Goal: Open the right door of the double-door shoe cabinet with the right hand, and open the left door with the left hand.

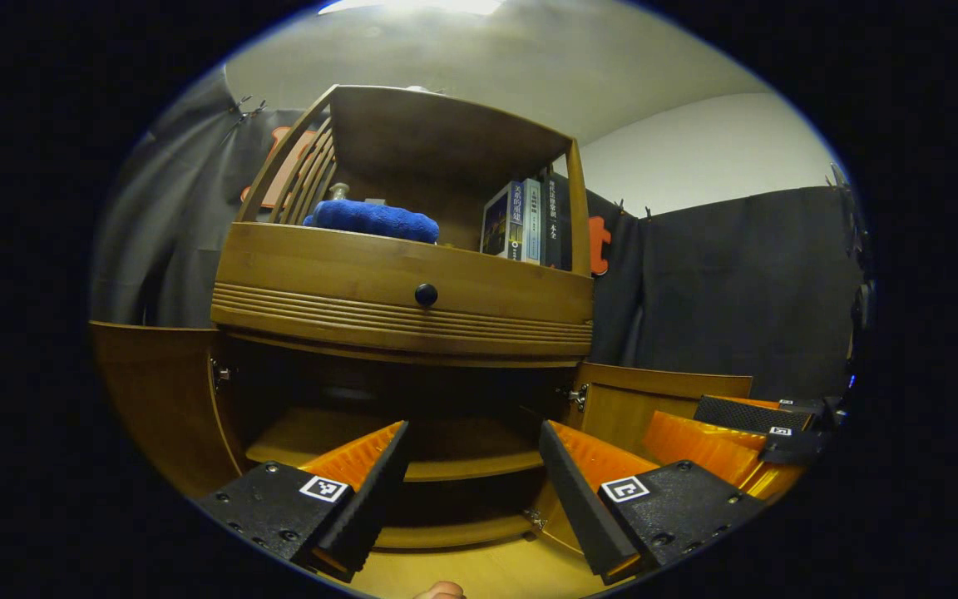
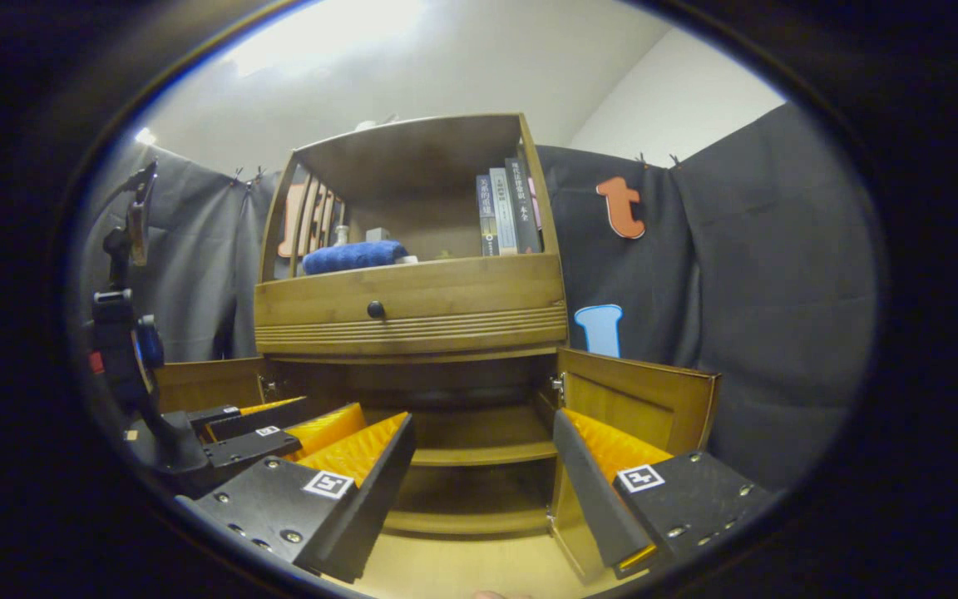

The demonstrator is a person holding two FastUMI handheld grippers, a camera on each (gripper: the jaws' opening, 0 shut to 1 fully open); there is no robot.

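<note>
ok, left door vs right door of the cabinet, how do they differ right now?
The left door hangs off the cabinet's left side and the right door off its right. In the right gripper view the left gripper partly hides the left door; the right door shows whole. Both are wooden, swung open and untouched by any gripper.

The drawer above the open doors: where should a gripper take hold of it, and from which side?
Grip the round dark knob at the middle of the drawer front. It is the one part that stands out from the flat panel. Come straight from the front, one finger on each side of it; the right gripper, open, probably fits around it.
</note>
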